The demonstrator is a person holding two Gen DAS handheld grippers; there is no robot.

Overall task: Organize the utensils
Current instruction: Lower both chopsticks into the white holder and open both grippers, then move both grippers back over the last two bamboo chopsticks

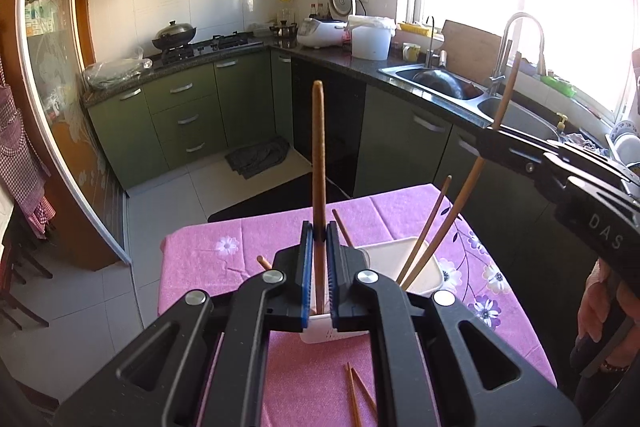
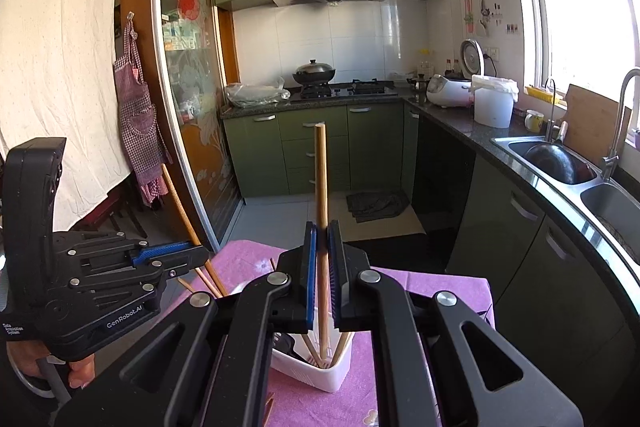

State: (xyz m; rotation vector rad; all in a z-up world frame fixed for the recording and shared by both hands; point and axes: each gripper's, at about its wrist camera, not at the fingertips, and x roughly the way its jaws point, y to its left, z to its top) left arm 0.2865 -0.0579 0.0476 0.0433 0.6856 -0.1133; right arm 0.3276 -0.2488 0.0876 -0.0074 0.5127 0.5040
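My left gripper (image 1: 319,233) is shut on a brown wooden chopstick (image 1: 318,155) that stands upright, its lower end over the white utensil holder (image 1: 424,275). My right gripper (image 2: 322,233) is shut on another wooden chopstick (image 2: 321,179), upright, its lower end inside the white holder (image 2: 320,367). The right gripper also shows in the left wrist view (image 1: 486,143), clamping its chopstick (image 1: 506,95). The left gripper shows in the right wrist view (image 2: 192,255) with its chopstick (image 2: 178,199). Other chopsticks (image 1: 426,227) lean in the holder.
The holder stands on a small table with a pink flowered cloth (image 1: 224,259). Loose chopsticks (image 1: 358,399) lie on the cloth near me, another (image 1: 264,262) lies at the left. Green cabinets, a stove and a sink (image 1: 444,83) line the kitchen behind.
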